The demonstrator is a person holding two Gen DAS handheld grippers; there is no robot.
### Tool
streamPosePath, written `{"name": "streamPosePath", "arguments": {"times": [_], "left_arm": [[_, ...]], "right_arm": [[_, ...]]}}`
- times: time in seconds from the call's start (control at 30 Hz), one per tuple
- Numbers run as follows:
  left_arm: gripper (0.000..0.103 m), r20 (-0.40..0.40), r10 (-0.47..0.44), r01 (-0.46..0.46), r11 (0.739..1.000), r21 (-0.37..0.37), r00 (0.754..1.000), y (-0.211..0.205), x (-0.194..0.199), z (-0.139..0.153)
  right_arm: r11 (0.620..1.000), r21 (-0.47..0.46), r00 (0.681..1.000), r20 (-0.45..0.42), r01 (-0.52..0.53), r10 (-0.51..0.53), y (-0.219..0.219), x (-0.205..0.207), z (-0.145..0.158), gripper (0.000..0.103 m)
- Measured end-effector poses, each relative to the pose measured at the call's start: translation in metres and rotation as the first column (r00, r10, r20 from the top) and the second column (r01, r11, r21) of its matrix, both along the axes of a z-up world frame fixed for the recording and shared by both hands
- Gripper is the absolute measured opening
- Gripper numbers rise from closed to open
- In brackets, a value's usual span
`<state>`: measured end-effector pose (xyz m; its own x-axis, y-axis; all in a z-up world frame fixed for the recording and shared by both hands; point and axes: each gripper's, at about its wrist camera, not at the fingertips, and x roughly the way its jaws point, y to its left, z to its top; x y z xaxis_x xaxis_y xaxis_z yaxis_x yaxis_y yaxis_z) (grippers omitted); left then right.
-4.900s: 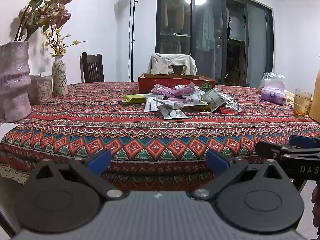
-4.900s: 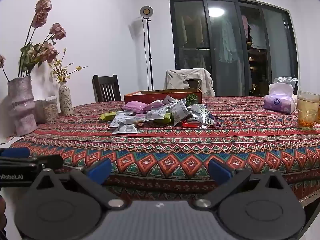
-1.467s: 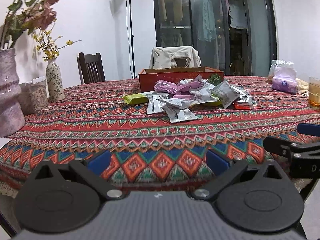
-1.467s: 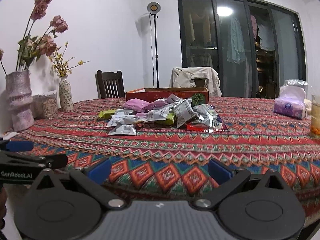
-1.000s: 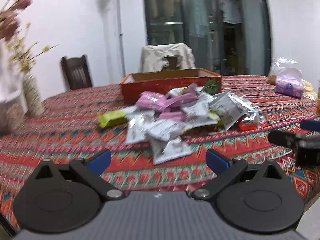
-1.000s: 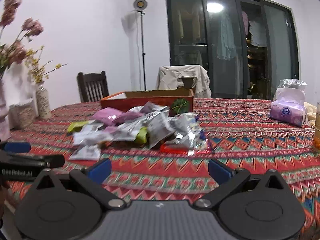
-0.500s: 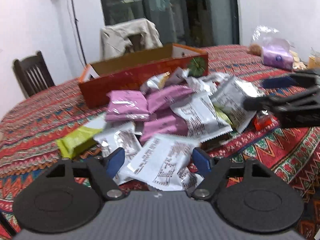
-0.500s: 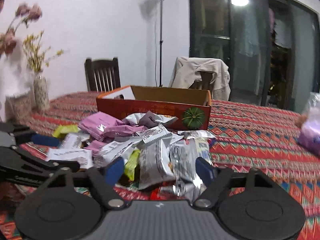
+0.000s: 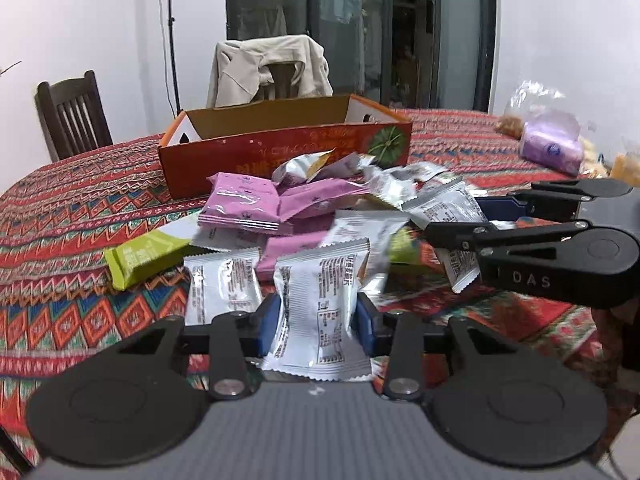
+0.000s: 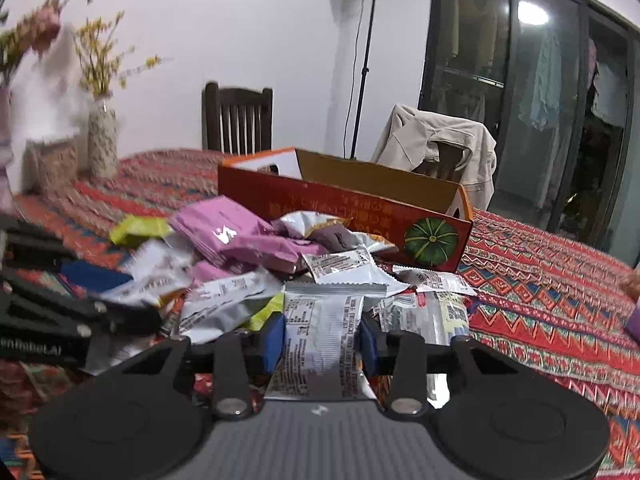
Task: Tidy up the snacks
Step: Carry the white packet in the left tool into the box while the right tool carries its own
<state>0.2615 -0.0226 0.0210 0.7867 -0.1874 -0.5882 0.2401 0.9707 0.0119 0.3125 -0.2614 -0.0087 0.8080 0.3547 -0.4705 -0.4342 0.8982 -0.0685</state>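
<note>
A pile of snack packets lies on the patterned tablecloth in front of an open orange cardboard box (image 9: 280, 148) (image 10: 360, 204). My left gripper (image 9: 316, 326) is shut on a white snack packet (image 9: 320, 304) at the near edge of the pile. My right gripper (image 10: 322, 340) is shut on a silver snack packet (image 10: 320, 340) on the pile's right side. Pink packets (image 9: 240, 204) (image 10: 232, 236) and a green bar (image 9: 144, 256) lie further in. Each gripper shows in the other's view, the right one (image 9: 452, 224) and the left one (image 10: 96, 292).
A purple tissue pack (image 9: 552, 148) lies at the table's far right. A small flowered vase (image 10: 102, 140) and a jar (image 10: 52, 164) stand at the far left. Two chairs (image 9: 72, 116) (image 10: 436, 140) stand behind the table; one has a beige jacket on it.
Both grippers have moved forward over the table into the pile and narrowed from wide open. Each now has a packet between its fingers.
</note>
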Motion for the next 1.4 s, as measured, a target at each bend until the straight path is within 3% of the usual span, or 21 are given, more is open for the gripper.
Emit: {"name": "streamPosePath", "arguments": {"times": [0.23, 0.4, 0.6, 0.7, 0.8, 0.93, 1.13, 1.27, 1.4], "left_arm": [[0.04, 0.05, 0.054, -0.054, 0.998, -0.02, 0.997, -0.006, -0.052, 0.023], [0.04, 0.083, 0.094, -0.093, 0.995, -0.022, 0.992, -0.006, -0.067, 0.039], [0.04, 0.11, 0.108, -0.106, 0.994, -0.028, 0.988, 0.001, -0.057, 0.06], [0.04, 0.172, 0.083, -0.078, 0.996, -0.039, 0.982, 0.013, -0.038, 0.092], [0.04, 0.228, 0.064, -0.05, 0.997, -0.064, 0.972, 0.03, -0.005, 0.13], [0.04, 0.246, 0.064, -0.048, 0.996, -0.071, 0.967, 0.05, 0.061, 0.172], [0.04, 0.143, 0.089, -0.082, 0.995, -0.055, 0.986, 0.07, 0.201, 0.193], [0.04, 0.069, 0.11, -0.109, 0.994, -0.015, 0.992, 0.071, 0.297, 0.161], [0.04, -0.027, 0.097, -0.096, 0.994, 0.049, 0.995, 0.064, 0.368, 0.099]], "right_arm": [[0.996, 0.09, 1.0, 0.008, 0.003, -0.003, -0.033, -0.049, 0.018, 0.038], [0.988, 0.152, 1.0, -0.024, 0.008, -0.004, -0.052, -0.074, 0.02, 0.038], [0.978, 0.206, 0.999, -0.011, -0.03, 0.033, -0.059, -0.074, 0.031, 0.038], [0.954, 0.285, 0.995, 0.022, -0.095, 0.092, -0.066, -0.066, 0.055, 0.038], [0.942, 0.306, 0.99, 0.071, -0.136, 0.12, -0.074, -0.047, 0.091, 0.039], [0.941, 0.3, 0.985, 0.118, -0.159, 0.128, -0.083, 0.002, 0.142, 0.039], [0.932, 0.343, 0.992, 0.001, -0.117, 0.125, -0.08, 0.141, 0.196, 0.039], [0.953, 0.3, 0.988, -0.128, -0.046, 0.088, -0.058, 0.243, 0.196, 0.04], [0.979, 0.204, 0.965, -0.261, 0.03, 0.025, -0.027, 0.337, 0.155, 0.04]]}}
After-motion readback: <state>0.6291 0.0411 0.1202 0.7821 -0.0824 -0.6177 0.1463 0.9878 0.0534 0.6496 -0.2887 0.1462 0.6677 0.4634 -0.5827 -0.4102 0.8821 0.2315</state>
